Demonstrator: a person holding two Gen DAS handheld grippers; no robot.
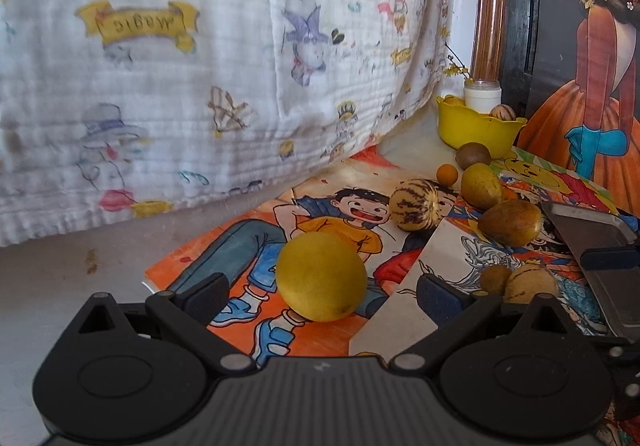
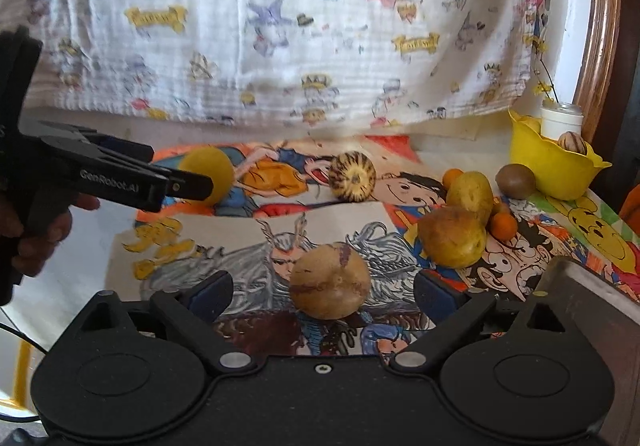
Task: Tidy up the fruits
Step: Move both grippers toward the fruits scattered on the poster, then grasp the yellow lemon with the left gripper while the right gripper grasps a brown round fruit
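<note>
My left gripper (image 1: 322,286) stands open around a round yellow fruit (image 1: 320,276) that rests on cartoon posters (image 1: 224,258); both pads are clear of it. The right wrist view shows that same yellow fruit (image 2: 208,174) at the tip of the left gripper's near finger (image 2: 180,182). My right gripper (image 2: 324,284) is open with a tan, purple-streaked fruit (image 2: 330,280) between its pads, gaps on both sides. A yellow bowl (image 1: 476,130) (image 2: 556,174) at the far right holds one striped fruit (image 2: 573,142).
Loose on the posters lie a striped round fruit (image 2: 354,176), two yellow-green fruits (image 2: 452,236), a brown kiwi (image 2: 515,181) and small oranges (image 2: 503,226). A white jar (image 2: 560,120) stands behind the bowl. A printed cloth (image 2: 320,26) hangs behind. A grey flat slab (image 2: 588,310) sits at right.
</note>
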